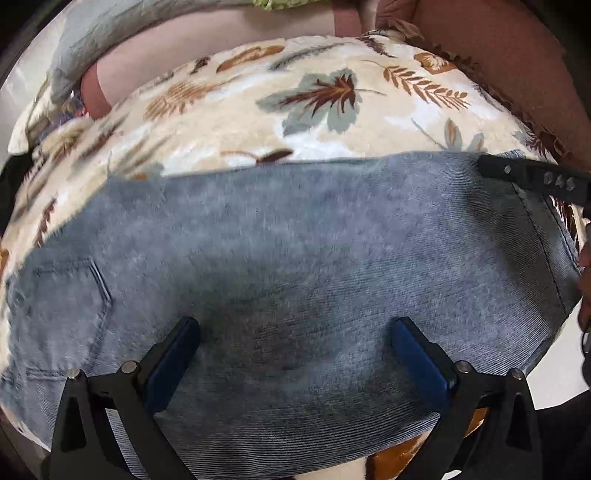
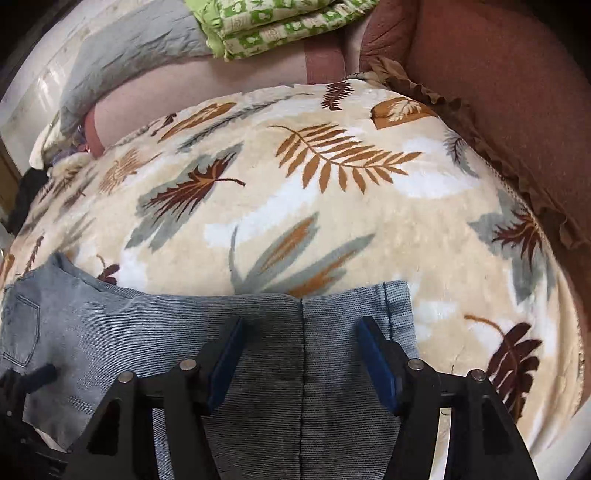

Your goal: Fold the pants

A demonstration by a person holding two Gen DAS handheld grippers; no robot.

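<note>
Leafy blanket (image 2: 332,206), one jeans (image 1: 295,258), two claws

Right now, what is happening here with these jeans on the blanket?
A person is folding a pair of blue jeans with two handheld grippers. The jeans lie flat across a leaf-patterned blanket, seemingly folded lengthwise, with a back pocket at the left end and the hem at the right. The left gripper is over the middle of the denim, and the right gripper is near the hem end. Both have their jaws open, holding nothing. Green patterned cloth lies further back.
</note>
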